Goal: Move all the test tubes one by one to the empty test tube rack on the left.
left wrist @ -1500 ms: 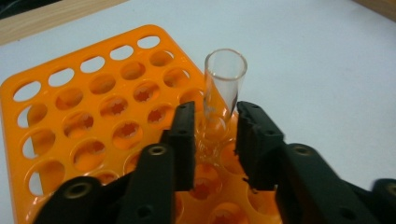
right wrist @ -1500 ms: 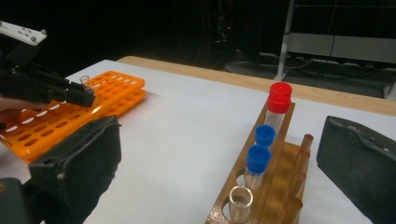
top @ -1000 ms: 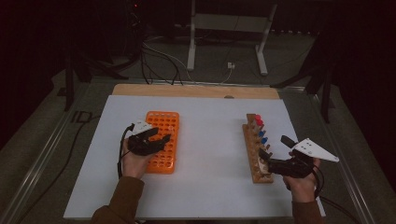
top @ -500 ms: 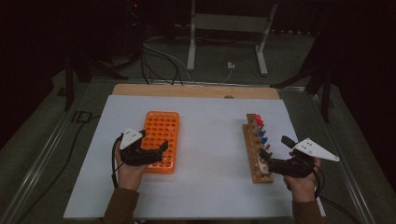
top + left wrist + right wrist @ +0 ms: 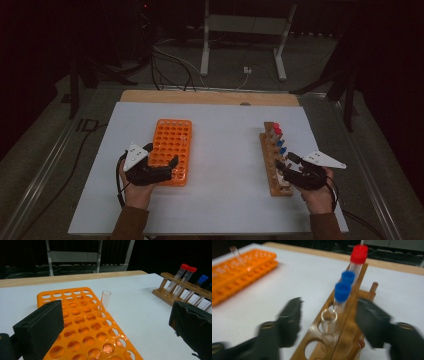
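Straddling an uncapped glass tube [image 5: 329, 320] upright in the wooden rack [image 5: 342, 340], right claw [image 5: 329, 322] has just been closing, pads not yet touching. Left claw [image 5: 117, 332] spread wide, empty, over perforated orange plastic rack [image 5: 82, 327] holding 1 clear tube [image 5: 104, 301]; matte white tabletop [image 5: 225, 150] beyond.

An orange rack [image 5: 171, 150], its face patterned with even rows of round holes, lies on the white bench [image 5: 225, 150]. A clear uncapped tube [image 5: 104, 302] stands in it. At three o'clock of the rack sits a brown wooden rack [image 5: 273, 160] with red caps [image 5: 188, 267] at its far end, blue caps [image 5: 344, 286] nearer, and a clear capless tube [image 5: 328, 320]. Both tools, left [image 5: 159, 159] and right [image 5: 285, 165], are black, each topped by a pale grey plate.
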